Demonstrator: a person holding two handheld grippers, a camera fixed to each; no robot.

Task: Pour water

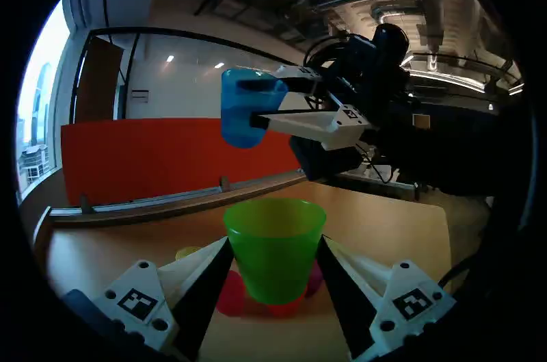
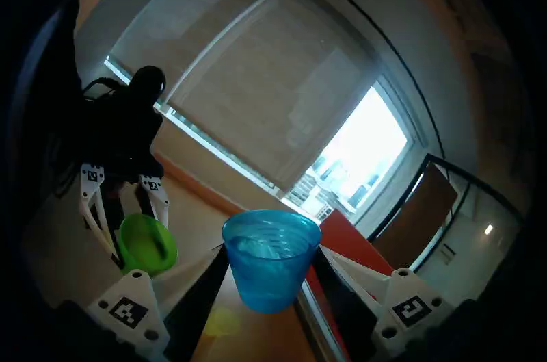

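Green cup (image 1: 273, 269) sat pinched in your left gripper (image 1: 273, 240), over table (image 1: 390, 225). Blue cup (image 2: 270, 276) clamped in right gripper (image 2: 271, 250), higher, beyond it. You needed blue lip over green mouth, then slow tilt.

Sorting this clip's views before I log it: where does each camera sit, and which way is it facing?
Left gripper view: rides the left gripper, looking across the table along its own two fingers, which clamp the green cup; beyond, the right gripper holds the blue cup raised.
Right gripper view: rides the right gripper, tilted, facing the window; its own fingers clamp the blue cup, with the left gripper farther off at left.
Shared: both grippers and both cups.
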